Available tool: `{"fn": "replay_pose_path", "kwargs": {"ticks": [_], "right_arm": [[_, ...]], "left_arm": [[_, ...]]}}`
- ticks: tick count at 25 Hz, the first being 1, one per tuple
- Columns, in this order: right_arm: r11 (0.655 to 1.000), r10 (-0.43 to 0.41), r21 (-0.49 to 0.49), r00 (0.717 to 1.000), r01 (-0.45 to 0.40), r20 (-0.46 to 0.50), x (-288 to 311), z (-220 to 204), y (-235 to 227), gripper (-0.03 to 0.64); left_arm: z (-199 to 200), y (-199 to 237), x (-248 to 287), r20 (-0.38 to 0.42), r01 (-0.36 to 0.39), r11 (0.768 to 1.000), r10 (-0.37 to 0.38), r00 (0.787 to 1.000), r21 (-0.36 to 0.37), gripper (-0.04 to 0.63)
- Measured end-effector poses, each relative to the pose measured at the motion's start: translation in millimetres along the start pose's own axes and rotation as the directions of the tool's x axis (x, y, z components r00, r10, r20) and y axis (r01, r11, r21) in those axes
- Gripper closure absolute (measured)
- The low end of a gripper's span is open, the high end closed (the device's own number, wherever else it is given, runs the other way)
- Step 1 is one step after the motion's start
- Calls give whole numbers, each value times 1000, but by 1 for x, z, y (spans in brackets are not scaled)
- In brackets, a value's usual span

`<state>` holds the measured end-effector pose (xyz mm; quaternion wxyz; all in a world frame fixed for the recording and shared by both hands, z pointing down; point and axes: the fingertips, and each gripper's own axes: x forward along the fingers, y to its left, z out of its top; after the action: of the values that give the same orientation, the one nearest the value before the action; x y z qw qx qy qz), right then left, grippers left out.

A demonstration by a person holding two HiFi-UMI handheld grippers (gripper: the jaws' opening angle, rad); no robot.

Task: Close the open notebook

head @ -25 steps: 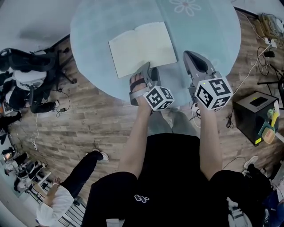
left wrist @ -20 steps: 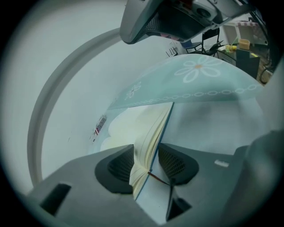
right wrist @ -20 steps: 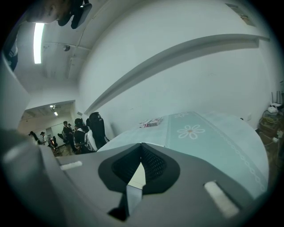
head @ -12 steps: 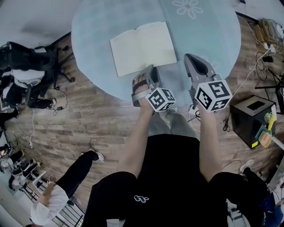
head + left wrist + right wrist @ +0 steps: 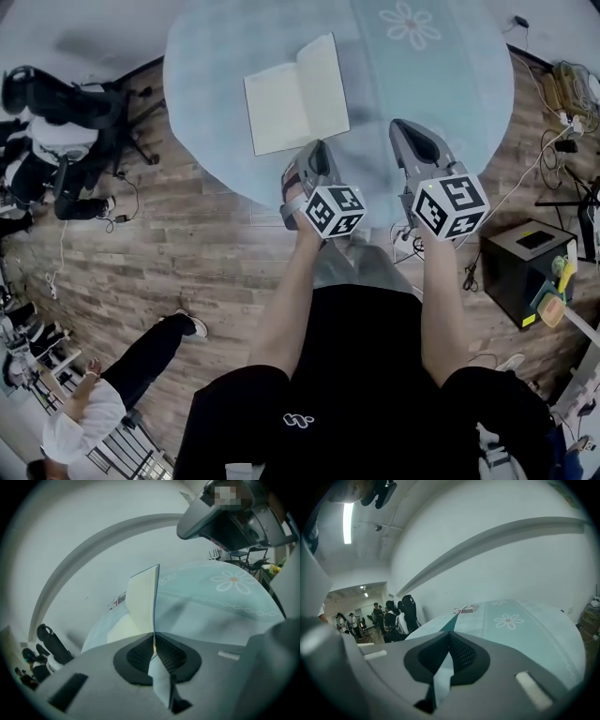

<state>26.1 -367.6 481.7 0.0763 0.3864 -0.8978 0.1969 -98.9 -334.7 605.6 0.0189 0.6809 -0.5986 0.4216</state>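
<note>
The notebook [image 5: 284, 101] lies on the round pale-blue table [image 5: 441, 89]. Its left page is flat and its right leaf [image 5: 325, 82] is lifted steeply off the cloth. My left gripper [image 5: 314, 150] is at the leaf's near edge. Its jaws have just been closing and now pinch that leaf. In the left gripper view the leaf [image 5: 143, 599] stands edge-on, rising out of the shut left gripper [image 5: 153, 641]. My right gripper [image 5: 405, 129] hovers over the table's near right part, clear of the notebook. In its own view the right gripper [image 5: 450, 637] is shut with nothing in it.
A daisy print [image 5: 412, 23] marks the cloth beyond the notebook. A small printed item [image 5: 468, 607] lies at the table's far edge. On the wood floor are a black box [image 5: 530, 258] and cables [image 5: 562, 94] at right, black chairs [image 5: 66, 112] at left, and a person [image 5: 89, 422] at lower left.
The left gripper's jaws have closed on the notebook's right leaf and raised it from flat to steeply tilted. The right gripper has stayed where it was.
</note>
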Motion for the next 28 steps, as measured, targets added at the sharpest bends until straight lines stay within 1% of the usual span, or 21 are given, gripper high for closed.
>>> {"fn": "replay_pose_path", "kwargs": {"ticks": [4, 7, 10, 13, 15, 16, 18, 20, 22, 25, 28], "right_arm": [[1000, 20, -13, 1000, -20, -9, 4, 1, 8, 606], [999, 35, -20, 999, -35, -14, 8, 2, 13, 606], [999, 46, -27, 999, -47, -19, 10, 3, 17, 606], [998, 55, -36, 998, -56, -19, 11, 5, 22, 606], [997, 63, -45, 998, -64, -16, 9, 9, 24, 606], [997, 67, -49, 998, -67, -14, 8, 10, 25, 606], [996, 73, -56, 997, -74, -10, 6, 13, 27, 606], [995, 79, -65, 997, -79, -1, 4, 18, 29, 606], [993, 89, -77, 996, -88, 14, 2, 27, 34, 606], [990, 110, -99, 993, -105, 44, -2, 44, 44, 606], [984, 137, -129, 987, -126, 80, 2, 66, 56, 606]], "left_arm": [[-8, 12, -2, -14, -7, 995, 5, 1000, -99, 572], [-16, 21, 0, -39, -11, 989, 6, 999, -145, 568], [-29, 30, 1, -107, -31, 984, 12, 994, -173, 560], [-47, 39, 4, -202, -64, 984, 30, 979, -164, 559], [-59, 44, 6, -257, -89, 982, 44, 965, -166, 594], [-65, 45, 6, -274, -98, 980, 47, 960, -173, 592], [-70, 48, 3, -282, -112, 972, 50, 958, -205, 591], [-67, 53, -5, -265, -130, 956, 59, 963, -262, 591], [-57, 61, -18, -231, -153, 932, 78, 970, -327, 592], [-33, 79, -41, -158, -181, 884, 124, 980, -431, 592], [-2, 112, -62, -59, -197, 835, 194, 979, -513, 592]]}}
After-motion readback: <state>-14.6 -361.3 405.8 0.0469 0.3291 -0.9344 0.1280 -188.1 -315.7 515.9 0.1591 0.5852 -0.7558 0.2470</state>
